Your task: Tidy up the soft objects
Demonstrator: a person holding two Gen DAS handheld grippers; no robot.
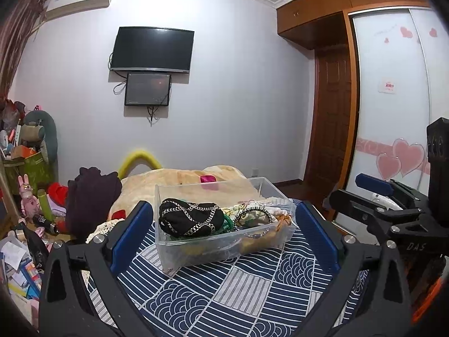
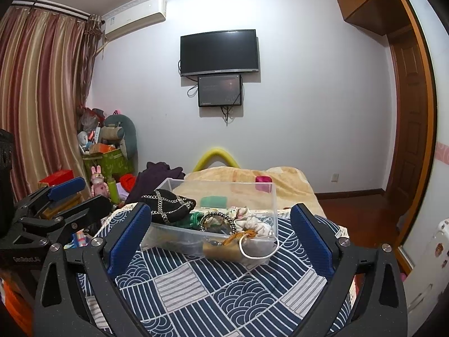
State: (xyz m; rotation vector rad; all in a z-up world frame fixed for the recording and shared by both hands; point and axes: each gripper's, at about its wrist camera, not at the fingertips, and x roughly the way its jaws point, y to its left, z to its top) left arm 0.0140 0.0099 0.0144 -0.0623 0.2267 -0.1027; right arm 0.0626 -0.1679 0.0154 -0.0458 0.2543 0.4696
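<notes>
Nearest the lens, the blue-padded fingers of the left gripper (image 1: 224,236) stand wide apart and empty over the navy-and-white wave-patterned bedspread (image 1: 224,295); the right gripper (image 2: 221,233) is likewise spread and holds nothing. Just ahead, on the bed, sits the clear rectangular plastic bin (image 1: 179,255). It holds a black knitted cap with silver chain trim (image 1: 188,219), a green cord, a black-and-white braided ring (image 2: 217,220), cream scrunchies (image 2: 258,227) and a white loop draped over its rim (some items are too tangled to name). Best, I judge, to steady the bin with one gripper and pinch one soft piece at a time.
</notes>
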